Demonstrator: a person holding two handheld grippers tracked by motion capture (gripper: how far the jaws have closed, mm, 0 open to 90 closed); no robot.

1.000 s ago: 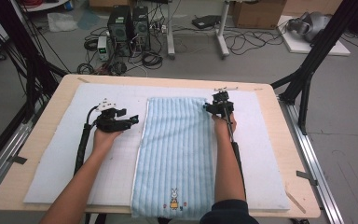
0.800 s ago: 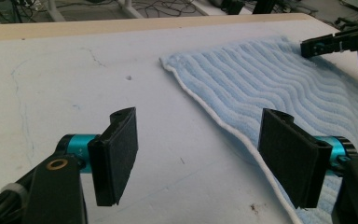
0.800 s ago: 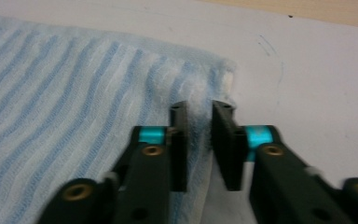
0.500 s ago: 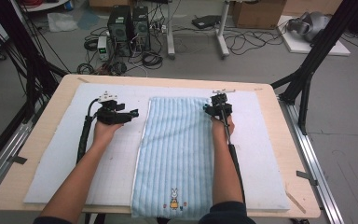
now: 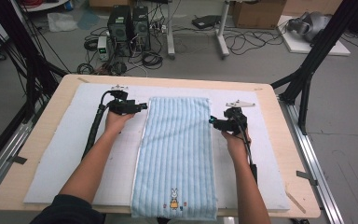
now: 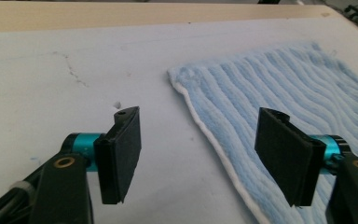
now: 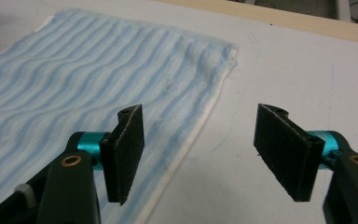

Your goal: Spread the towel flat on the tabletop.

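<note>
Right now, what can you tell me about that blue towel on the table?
The towel is light blue with ribbed stripes running lengthwise, a soft terry look, and a thin white edging. It lies flat and spread out as a long rectangle on the white mat, its near end reaching the table's front edge. A small rabbit picture sits near that end. The far corners look slightly rumpled. Nothing grips it: both grippers stand open beside its long edges.

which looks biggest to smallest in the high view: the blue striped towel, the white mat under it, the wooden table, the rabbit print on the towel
1. wooden table
2. white mat
3. blue striped towel
4. rabbit print, by far the smallest

The first three lie stacked flat, each showing past the edges of the one on top, so the order is sure.
</note>
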